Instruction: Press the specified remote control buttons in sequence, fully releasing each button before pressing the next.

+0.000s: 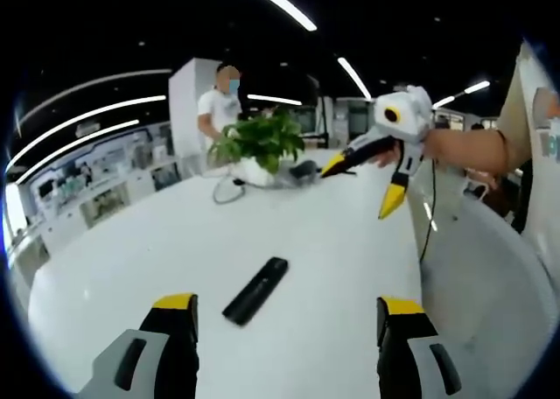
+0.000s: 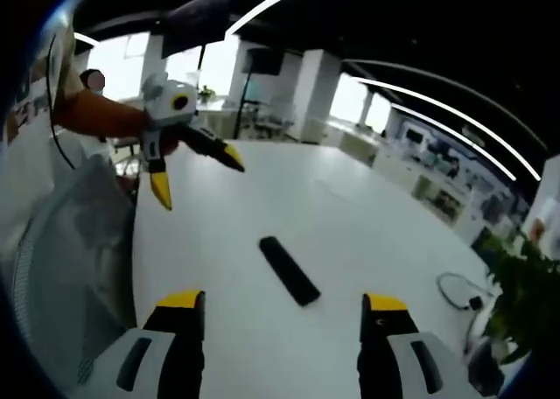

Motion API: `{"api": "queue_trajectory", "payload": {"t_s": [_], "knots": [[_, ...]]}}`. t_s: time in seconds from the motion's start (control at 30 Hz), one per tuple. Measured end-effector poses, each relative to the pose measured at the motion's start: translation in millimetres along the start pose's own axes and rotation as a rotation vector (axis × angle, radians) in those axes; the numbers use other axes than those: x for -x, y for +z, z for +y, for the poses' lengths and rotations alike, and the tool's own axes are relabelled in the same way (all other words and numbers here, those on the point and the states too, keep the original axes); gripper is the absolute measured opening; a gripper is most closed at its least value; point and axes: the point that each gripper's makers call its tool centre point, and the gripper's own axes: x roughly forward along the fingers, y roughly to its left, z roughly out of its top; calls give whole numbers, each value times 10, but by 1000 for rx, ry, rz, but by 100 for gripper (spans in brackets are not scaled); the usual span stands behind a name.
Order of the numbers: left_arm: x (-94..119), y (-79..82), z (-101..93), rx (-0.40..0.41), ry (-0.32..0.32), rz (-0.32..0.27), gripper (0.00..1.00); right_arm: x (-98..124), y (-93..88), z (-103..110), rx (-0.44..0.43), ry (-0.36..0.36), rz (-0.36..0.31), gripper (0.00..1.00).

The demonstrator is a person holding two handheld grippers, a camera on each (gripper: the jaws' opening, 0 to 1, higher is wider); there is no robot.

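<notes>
A slim black remote control (image 1: 255, 290) lies flat on the white round table (image 1: 332, 241), a little ahead of my left gripper (image 1: 289, 316), whose yellow-tipped jaws stand wide apart and empty. My right gripper (image 1: 361, 185) hangs in the air above the far right of the table, open, held by a person's hand. In the right gripper view the same remote (image 2: 289, 270) lies ahead, between the spread jaws of my right gripper (image 2: 283, 316). The left gripper (image 2: 197, 176) hovers open at the upper left there. Neither gripper touches the remote.
A potted green plant (image 1: 262, 141) and a looped cable (image 1: 229, 189) sit at the table's far side, and a person (image 1: 219, 110) stands behind them. A grey mesh chair (image 2: 70, 259) is at the table's edge. The plant (image 2: 525, 285) and cable (image 2: 459, 290) lie right.
</notes>
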Motion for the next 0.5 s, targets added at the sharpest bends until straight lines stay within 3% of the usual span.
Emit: {"api": "queue_trajectory", "payload": {"t_s": [0.5], "knots": [[-73,-7,134,-7,-5,18,86,-129,138,-110,14,26,-6,70]]}}
